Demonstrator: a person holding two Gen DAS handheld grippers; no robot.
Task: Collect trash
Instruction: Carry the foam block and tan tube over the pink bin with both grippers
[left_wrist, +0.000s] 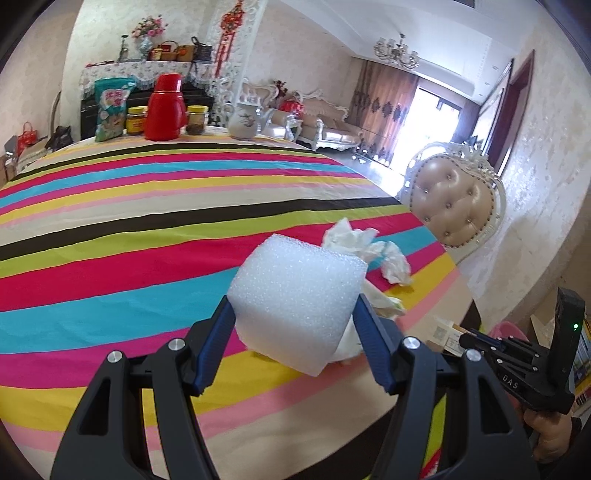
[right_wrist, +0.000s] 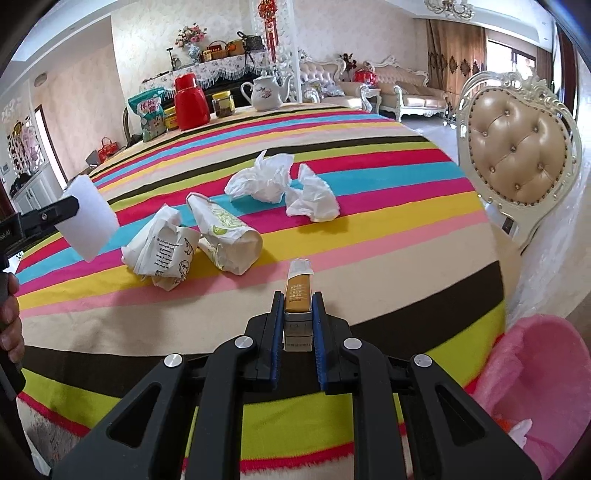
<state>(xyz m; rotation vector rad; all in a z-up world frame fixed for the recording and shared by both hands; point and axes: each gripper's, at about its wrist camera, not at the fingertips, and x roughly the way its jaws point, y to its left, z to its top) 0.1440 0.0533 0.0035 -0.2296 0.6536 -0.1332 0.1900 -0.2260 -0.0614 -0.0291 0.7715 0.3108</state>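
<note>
The left gripper (left_wrist: 293, 325) pinched a foam block (left_wrist: 295, 299) above the table's (right_wrist: 369, 258) near edge; light and squashy, it looked best held across flat sides. The right gripper (right_wrist: 298, 314) clamped a stiff little box (right_wrist: 298, 291) lengthwise, near the pink bin (right_wrist: 535, 362).

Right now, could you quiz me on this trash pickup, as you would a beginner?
1. True or false: the left gripper holds a white foam block.
2. What does the right gripper clamp? A) a small yellow carton B) a jar C) a spoon
3. Fill in: the crumpled tissues lie on the ____ tablecloth.

Key: 1 true; 2 A; 3 striped. A pink bin shows at the right wrist view's lower right edge.
</note>
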